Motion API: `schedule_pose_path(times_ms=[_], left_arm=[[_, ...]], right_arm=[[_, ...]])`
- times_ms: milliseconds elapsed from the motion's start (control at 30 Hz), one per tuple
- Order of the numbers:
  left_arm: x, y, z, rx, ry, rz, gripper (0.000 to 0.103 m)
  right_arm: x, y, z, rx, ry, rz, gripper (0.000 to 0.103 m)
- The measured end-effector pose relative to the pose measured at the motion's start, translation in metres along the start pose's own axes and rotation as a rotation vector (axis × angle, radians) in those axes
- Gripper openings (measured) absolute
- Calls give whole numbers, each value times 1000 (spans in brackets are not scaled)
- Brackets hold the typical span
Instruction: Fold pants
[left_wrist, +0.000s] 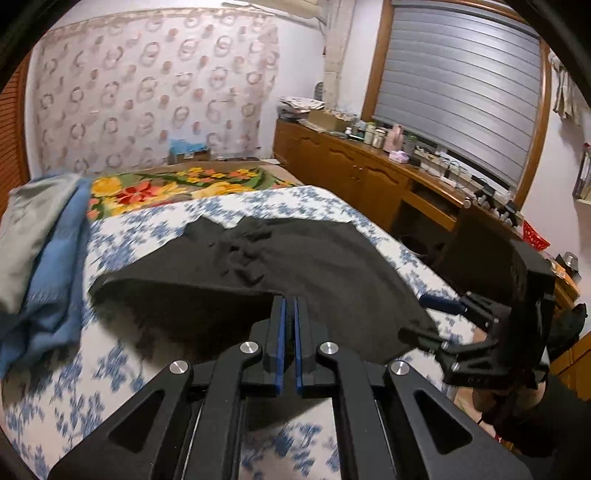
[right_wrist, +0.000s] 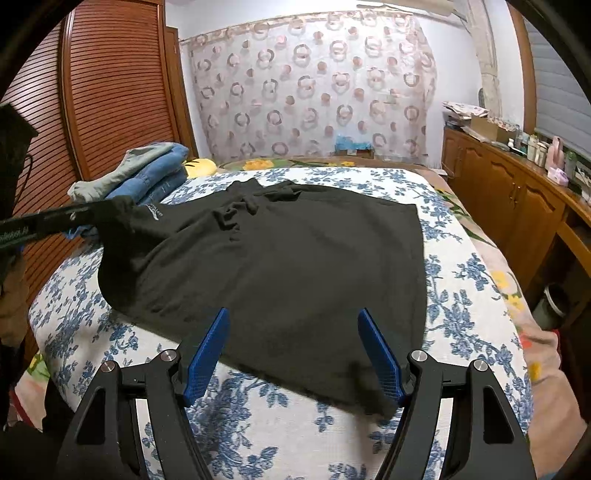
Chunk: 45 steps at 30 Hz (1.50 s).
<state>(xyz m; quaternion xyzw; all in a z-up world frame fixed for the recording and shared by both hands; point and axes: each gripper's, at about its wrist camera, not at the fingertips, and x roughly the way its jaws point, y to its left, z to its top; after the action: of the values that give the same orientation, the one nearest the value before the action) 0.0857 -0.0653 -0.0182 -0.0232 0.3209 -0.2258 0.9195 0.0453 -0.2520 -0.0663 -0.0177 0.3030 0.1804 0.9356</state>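
Dim indoor light, fisheye-bent edges, dark corner vignetting, motion blur in left view

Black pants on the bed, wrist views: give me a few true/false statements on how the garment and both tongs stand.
1. The left tongs are shut on an edge of the black pants. True.
2. The right tongs are clamped on the fabric. False: their blue pads stand wide apart, gripping nothing.
3. The pants lie on a blue floral bedspread. True.
4. Folded clothes sit on top of the pants. False: they are stacked beside them, near the louvred door.
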Motion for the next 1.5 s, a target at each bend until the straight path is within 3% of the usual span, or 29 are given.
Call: schedule_pose_path(times_ms=[233, 433, 700, 867, 933, 1000, 1067, 1300, 1500], left_arm=[[19, -22, 27, 54, 3, -49, 5], [45, -20, 32, 49, 36, -44, 5], [37, -18, 25, 56, 41, 0, 6], [19, -7, 25, 36, -3, 30, 47], [11, -1, 25, 31, -11, 42, 50], [8, 5, 24, 31, -6, 46, 60], [4, 11, 19, 27, -12, 53, 84], [13, 40, -15, -28, 52, 132, 84], [25, 55, -42, -52, 123, 182, 84]], right_arm=[[-1, 3, 0, 14, 1, -9, 74], [1, 1, 3, 16, 2, -15, 74], [6, 3, 3, 11, 13, -14, 74], [8, 3, 6, 3, 16, -10, 74], [9, 4, 7, -1, 16, -11, 74], [9, 3, 8, -3, 15, -9, 74], [11, 4, 10, -8, 16, -7, 74], [12, 8, 17, -21, 7, 39, 73], [20, 18, 27, -55, 7, 66, 60]])
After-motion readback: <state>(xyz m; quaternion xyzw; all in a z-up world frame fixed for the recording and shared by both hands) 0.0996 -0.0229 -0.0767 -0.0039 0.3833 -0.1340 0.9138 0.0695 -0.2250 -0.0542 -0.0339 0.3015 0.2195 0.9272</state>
